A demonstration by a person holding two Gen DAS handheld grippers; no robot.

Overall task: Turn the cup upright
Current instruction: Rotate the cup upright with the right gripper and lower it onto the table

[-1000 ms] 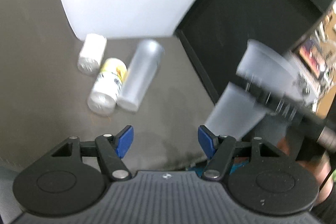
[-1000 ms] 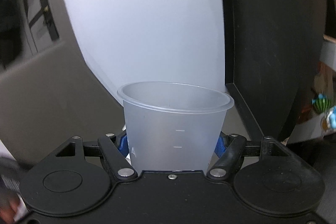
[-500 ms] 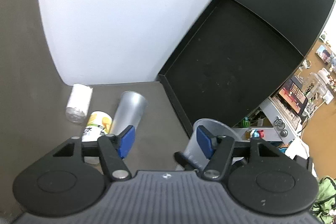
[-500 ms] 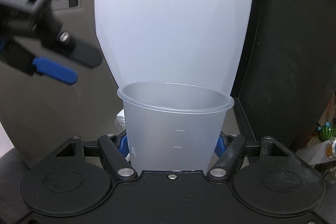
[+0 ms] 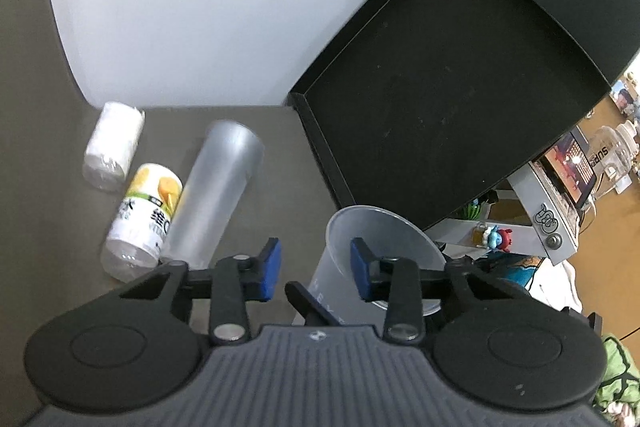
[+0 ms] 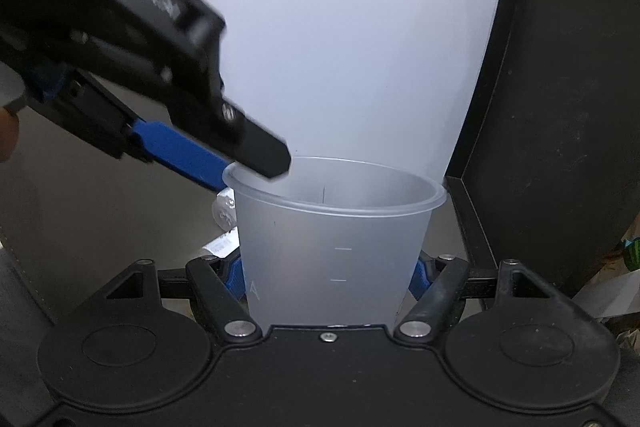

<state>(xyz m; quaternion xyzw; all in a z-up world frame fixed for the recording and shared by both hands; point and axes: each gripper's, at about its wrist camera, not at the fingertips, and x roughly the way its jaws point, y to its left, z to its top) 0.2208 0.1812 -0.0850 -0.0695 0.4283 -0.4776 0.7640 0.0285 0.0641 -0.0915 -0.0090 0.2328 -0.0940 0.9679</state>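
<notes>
Cup news first: the see-through plastic cup [image 6: 336,247] sits with its mouth up, squeezed at its lower sides by the right claw [image 6: 326,277]. Half a second ago the left claw [image 5: 314,265] was off to the side and higher. Now it has come in close, with one blue finger [image 5: 360,267] inside the cup's mouth and the other outside, near the rim. Its fingers are apart and pinch nothing yet. The cup has not turned since a second ago; it looked upright in the right claw then too. So I think the flip is nearly done, and the left claw may be coming to take the rim or steady it.

Counting now. One see-through cup. Two claws. On the grey counter [image 5: 52,235] lie three things on their sides: one white roll [image 5: 114,145], one bottle with a yellow label [image 5: 142,223], and one tall frosted tumbler [image 5: 218,189]. One flat black tray [image 5: 448,107] leans behind.
</notes>
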